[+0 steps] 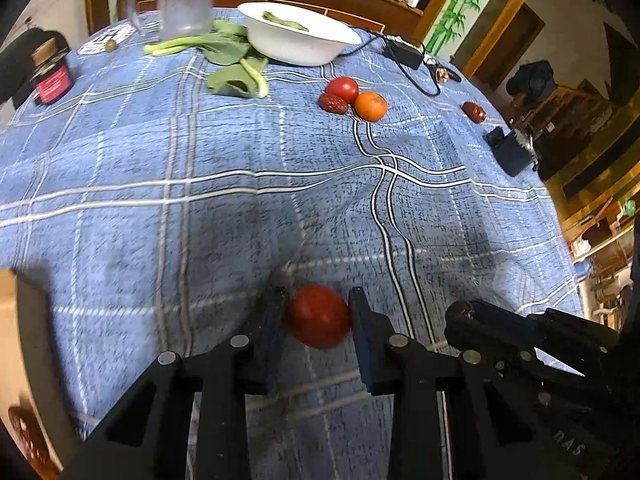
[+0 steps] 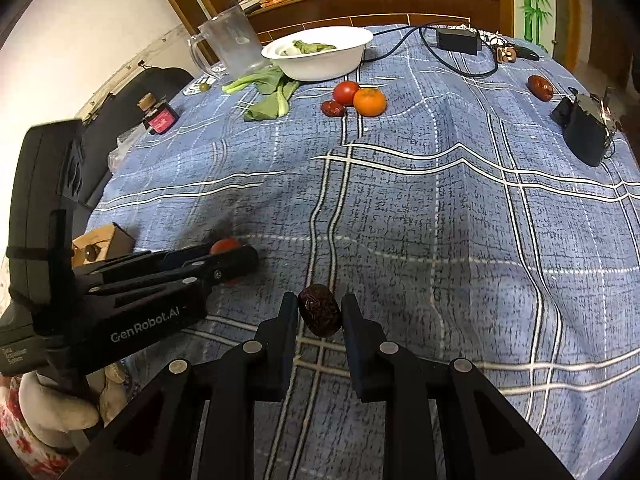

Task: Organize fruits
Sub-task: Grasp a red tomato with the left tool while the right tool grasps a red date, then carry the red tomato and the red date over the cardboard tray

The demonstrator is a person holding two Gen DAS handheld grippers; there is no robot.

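Left gripper has a red tomato pinched between its fingers near the tabletop's front edge; right gripper clamps a wrinkly red date just beside it.

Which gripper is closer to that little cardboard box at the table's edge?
Left. The left gripper, shut on a tomato, sits just beside the cardboard box. The right gripper, holding a red date, is farther along the blue tablecloth.

Table under a blue plaid cloth, white bowl, leafy greens, tomato, orange, clear mug
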